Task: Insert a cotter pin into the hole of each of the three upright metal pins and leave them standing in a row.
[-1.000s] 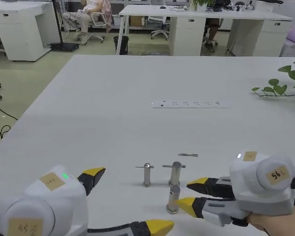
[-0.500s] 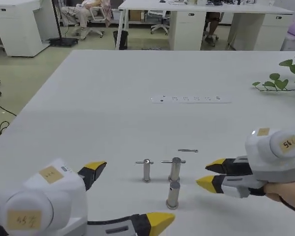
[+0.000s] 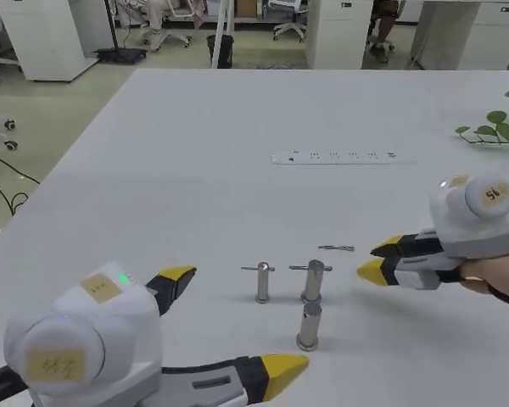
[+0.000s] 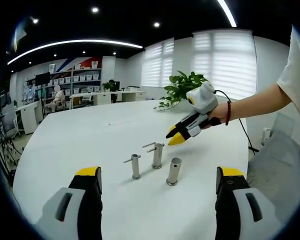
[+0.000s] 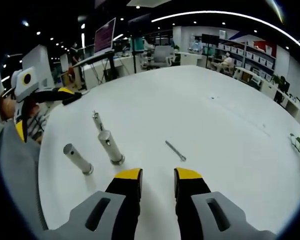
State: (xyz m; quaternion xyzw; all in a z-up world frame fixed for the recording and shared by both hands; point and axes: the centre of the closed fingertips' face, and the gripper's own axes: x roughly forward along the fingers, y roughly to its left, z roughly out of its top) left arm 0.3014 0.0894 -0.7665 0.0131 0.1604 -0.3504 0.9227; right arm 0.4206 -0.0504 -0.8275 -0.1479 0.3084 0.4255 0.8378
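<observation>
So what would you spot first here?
Three shiny metal pins stand in the middle, two with a cotter pin through the top. The yellow-tipped right tongs point toward a loose cotter pin lying behind the pins, and the left tongs gape wide up close.

Count: 3 upright metal pins [image 3: 309, 326]; 3 cotter pins [image 3: 336, 248], 2 inserted, 1 loose; 1 power strip [image 3: 334, 157].
</observation>
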